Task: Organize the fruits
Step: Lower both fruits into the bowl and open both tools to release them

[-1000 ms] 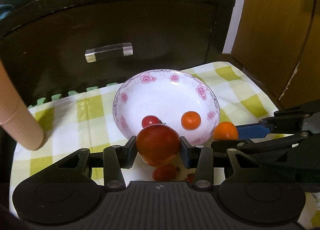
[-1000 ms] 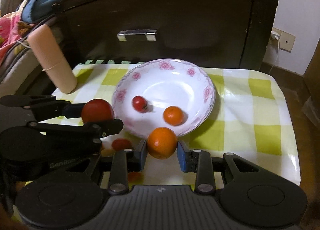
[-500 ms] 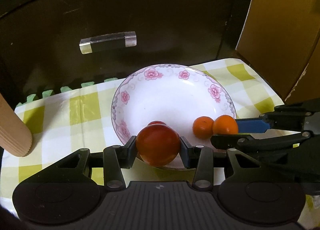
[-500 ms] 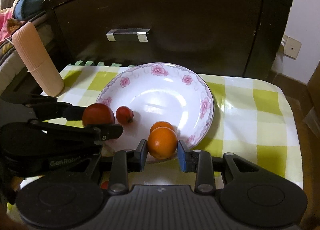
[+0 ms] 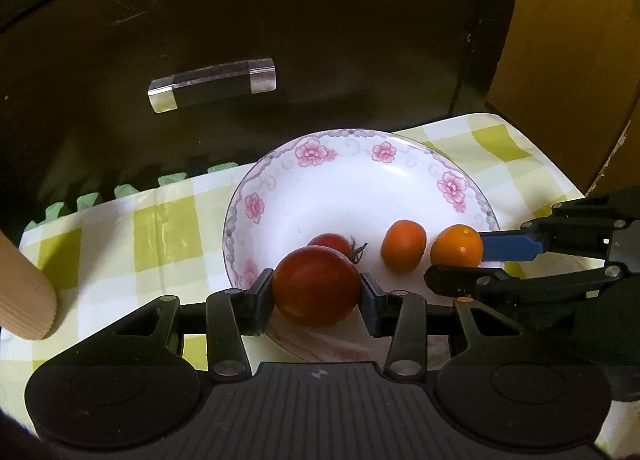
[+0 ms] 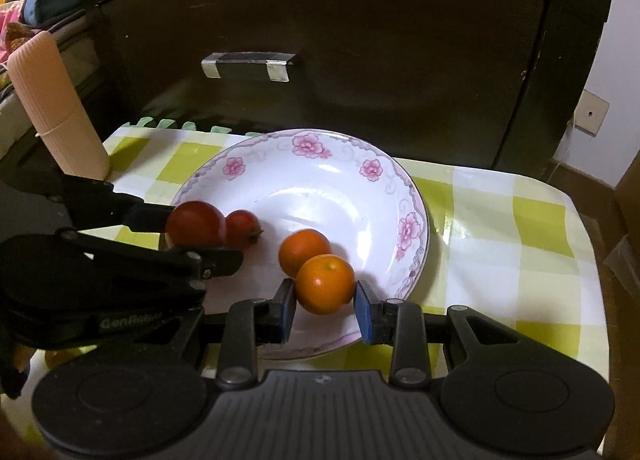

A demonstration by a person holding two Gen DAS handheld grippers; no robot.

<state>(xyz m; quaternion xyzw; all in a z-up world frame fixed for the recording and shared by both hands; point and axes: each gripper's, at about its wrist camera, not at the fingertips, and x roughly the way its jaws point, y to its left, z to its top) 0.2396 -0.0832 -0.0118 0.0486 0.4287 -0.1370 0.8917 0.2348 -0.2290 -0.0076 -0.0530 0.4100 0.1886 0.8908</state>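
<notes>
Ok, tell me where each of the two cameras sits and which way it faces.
Left wrist: on the left gripper, looking forward and down at the floral plate; its fingers clamp a large tomato; the right gripper enters from the right.
Right wrist: on the right gripper, facing the same plate from further right; its fingers clamp an orange; the left gripper enters from the left.
Shared: plate, small tomato, loose orange, checked cloth, dark cabinet.

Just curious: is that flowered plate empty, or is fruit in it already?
Not empty. The plate holds a small tomato and a small orange; two more fruits are gripped above it.
</notes>
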